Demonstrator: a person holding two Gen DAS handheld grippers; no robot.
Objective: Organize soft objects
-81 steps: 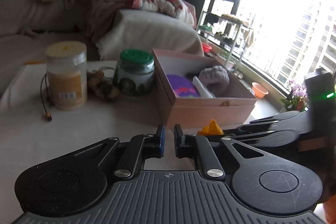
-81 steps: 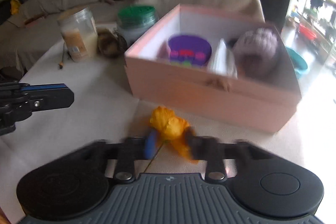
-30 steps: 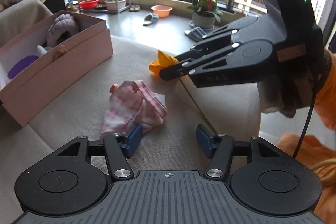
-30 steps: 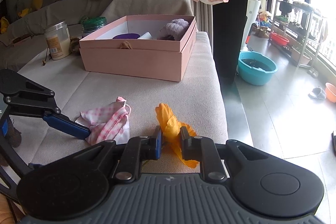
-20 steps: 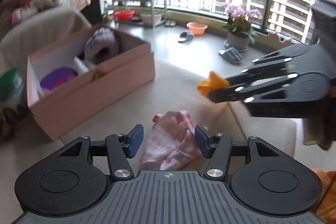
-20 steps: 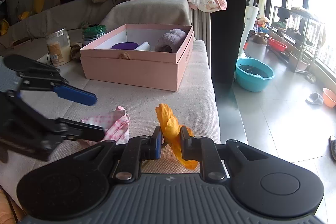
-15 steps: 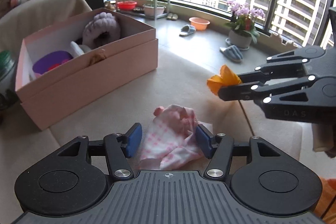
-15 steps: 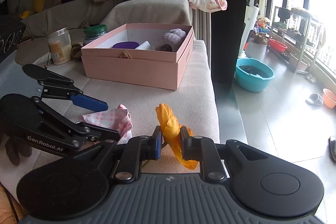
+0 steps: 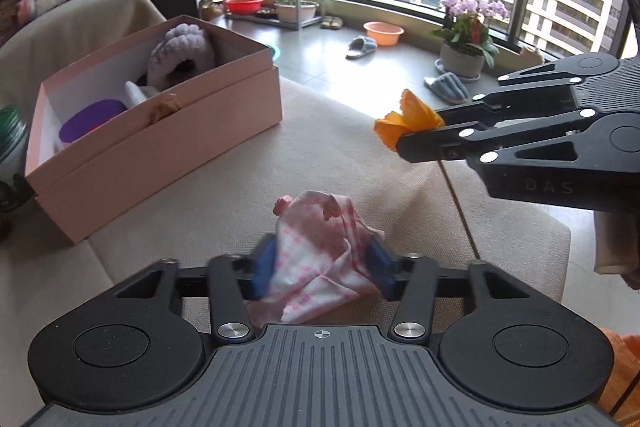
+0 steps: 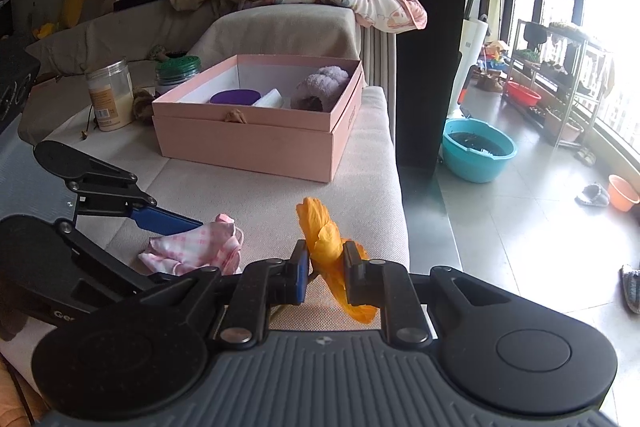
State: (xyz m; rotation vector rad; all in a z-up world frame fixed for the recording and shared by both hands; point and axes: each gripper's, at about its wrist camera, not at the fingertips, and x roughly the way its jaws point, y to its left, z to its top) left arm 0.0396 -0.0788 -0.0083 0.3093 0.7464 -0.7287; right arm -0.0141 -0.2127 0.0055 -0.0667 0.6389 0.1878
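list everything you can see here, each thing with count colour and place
checked cloth: 1, pink and white, on the cushion between the closing left pads
fabric flower: 1, orange, clamped in the right gripper
box: 1, pink, open, on the cushion
fluffy slipper: 1, lilac, in the box
purple item: 1, in the box
jars: 2, cream and green-lidded, behind the box
basin: 1, teal, on the floor
left gripper: 1, black, blue pads
right gripper: 1, black
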